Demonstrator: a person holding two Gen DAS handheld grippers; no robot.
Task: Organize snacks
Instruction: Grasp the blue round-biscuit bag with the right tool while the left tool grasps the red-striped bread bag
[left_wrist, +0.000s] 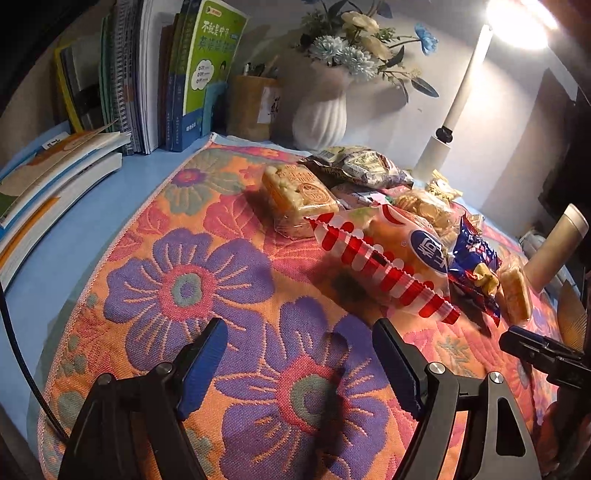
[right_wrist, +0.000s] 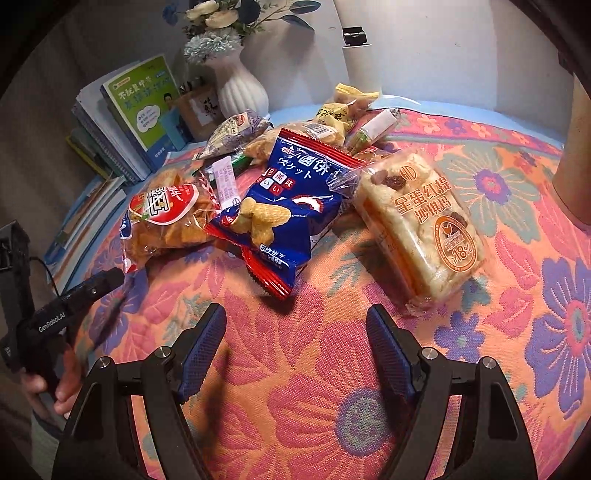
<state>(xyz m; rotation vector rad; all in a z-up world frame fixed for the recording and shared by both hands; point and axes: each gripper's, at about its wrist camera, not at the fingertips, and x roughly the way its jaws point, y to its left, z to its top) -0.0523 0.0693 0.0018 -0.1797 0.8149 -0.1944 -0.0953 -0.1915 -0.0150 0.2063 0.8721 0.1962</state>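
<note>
Several snack packets lie heaped on the flowered cloth (right_wrist: 295, 369), none of them sorted yet. Nearest the right gripper (right_wrist: 295, 325) is the blue biscuit packet (right_wrist: 291, 206), its red crimped end pointing toward the jaws; just to its right lies the clear-wrapped rice cake (right_wrist: 421, 221), and to its left the red-and-white crisp bag (right_wrist: 166, 218). Smaller yellow sweets (right_wrist: 343, 110) and a grey-patterned packet (right_wrist: 236, 129) sit behind, toward the white vase (right_wrist: 240, 88).

Both tools stand wide with nothing between the fingers. The right gripper hovers over bare cloth just short of the blue packet. The left gripper (left_wrist: 299, 343) is likewise over cloth, with the striped edge of the crisp bag (left_wrist: 384, 266) ahead and to its right; a second clear-wrapped rice cake (left_wrist: 295, 199) lies beyond it.

The risks come mostly from the heap itself. The packets overlap, so closing on one may drag or tip a neighbour. The wrappers look slick and air-filled, so a pinch on the belly may slide off or crush the contents, where the crimped seam looks the safer hold. The two grippers are close together, and reaching for adjoining packets could knock them against each other. Fingers brought too low might snag the woven cloth and pull it, shifting everything.
</note>
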